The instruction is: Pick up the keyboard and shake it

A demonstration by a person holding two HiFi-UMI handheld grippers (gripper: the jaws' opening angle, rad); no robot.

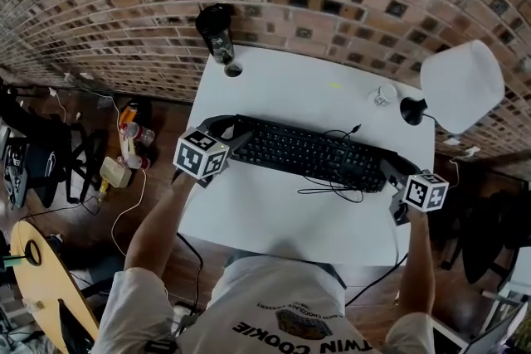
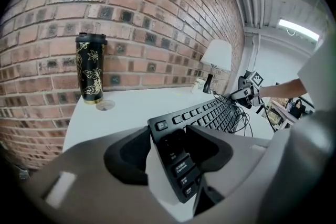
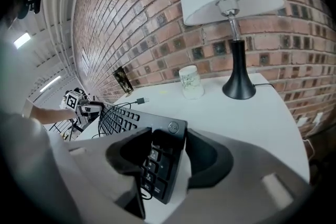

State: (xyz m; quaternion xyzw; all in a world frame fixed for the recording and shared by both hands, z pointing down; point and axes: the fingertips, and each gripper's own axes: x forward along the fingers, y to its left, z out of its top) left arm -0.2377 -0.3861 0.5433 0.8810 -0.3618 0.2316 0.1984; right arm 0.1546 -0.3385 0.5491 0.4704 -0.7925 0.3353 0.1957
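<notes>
A black computer keyboard (image 1: 307, 152) stretches across the middle of the white rectangular surface (image 1: 282, 215), its left end nearer the far edge than its right end. The left gripper (image 1: 231, 133) has its jaws closed on the keyboard's left end; in the left gripper view the dark pads clamp that short end from either side, the key rows running away between them (image 2: 169, 136). The right gripper (image 1: 397, 172) grips the right end in the same way, its jaws pressed to the end by the number pad (image 3: 169, 139). Whether the keyboard is clear of the surface cannot be told.

The keyboard's thin black cable (image 1: 332, 191) loops loosely on the surface beside its near long edge, and its plug (image 3: 137, 101) lies just beyond its far edge.

At the far left corner stands an upright black tumbler with a gold floral pattern (image 1: 217, 33), with a small round ring (image 1: 233, 70) just beside it. At the far right corner stands a lamp with a white shade and a black base (image 1: 461, 85), and a small white cup (image 1: 383, 95) stands near the base.
</notes>
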